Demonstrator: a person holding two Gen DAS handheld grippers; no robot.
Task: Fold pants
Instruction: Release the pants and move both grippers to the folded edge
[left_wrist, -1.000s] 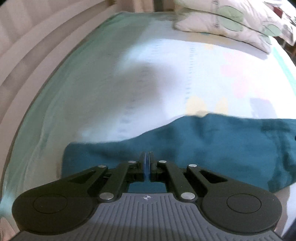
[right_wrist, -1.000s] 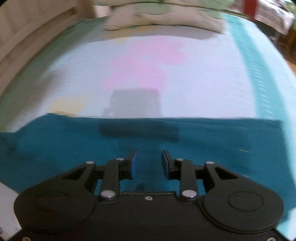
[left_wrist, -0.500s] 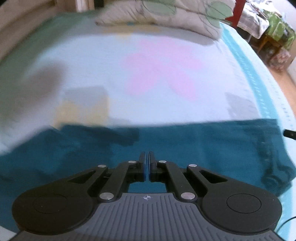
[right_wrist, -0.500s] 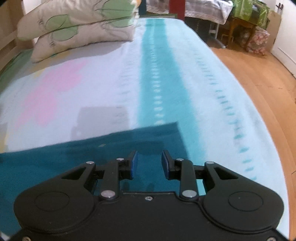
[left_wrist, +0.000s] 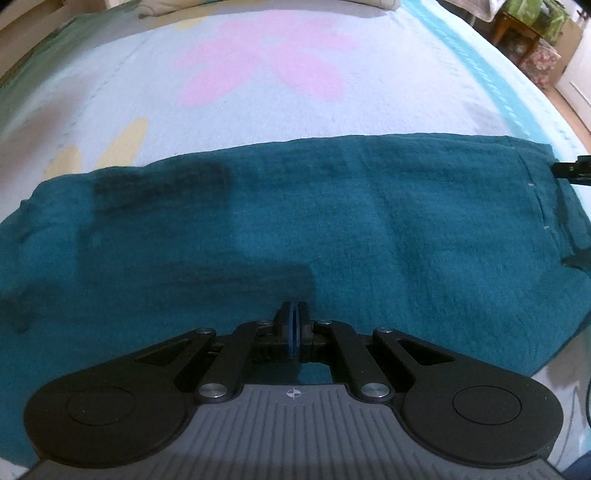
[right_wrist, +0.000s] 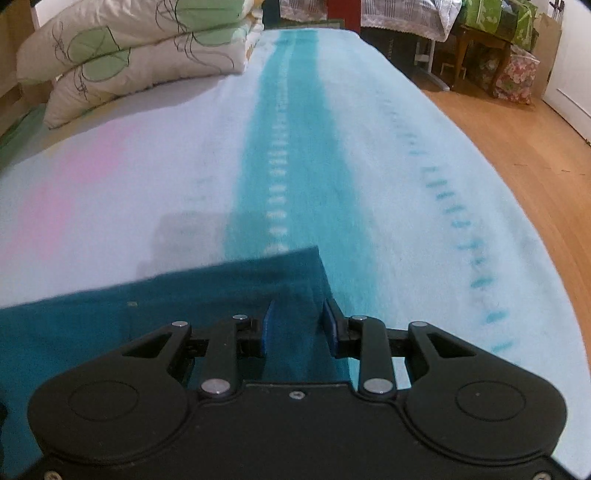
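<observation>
Teal pants (left_wrist: 332, 221) lie flat across the bed as one long band, running left to right. My left gripper (left_wrist: 292, 317) is shut and empty, its blue pads pressed together, just above the near edge of the pants around the middle. My right gripper (right_wrist: 298, 321) is open over the right end of the pants (right_wrist: 184, 306), its pads either side of the cloth near the far right corner. Part of the right gripper (left_wrist: 574, 170) shows at the right edge of the left wrist view, beside the pants' end.
The bed (left_wrist: 184, 122) has a pale blue sheet with pink and yellow flower shapes and a teal stripe (right_wrist: 291, 147). Two pillows (right_wrist: 129, 55) are stacked at the head. The bed's right edge drops to a wooden floor (right_wrist: 517, 122) with furniture behind.
Both grippers have swung to the right along the pants. The left now faces the middle of the band, the right now faces its right end. Neither jaw has changed.
</observation>
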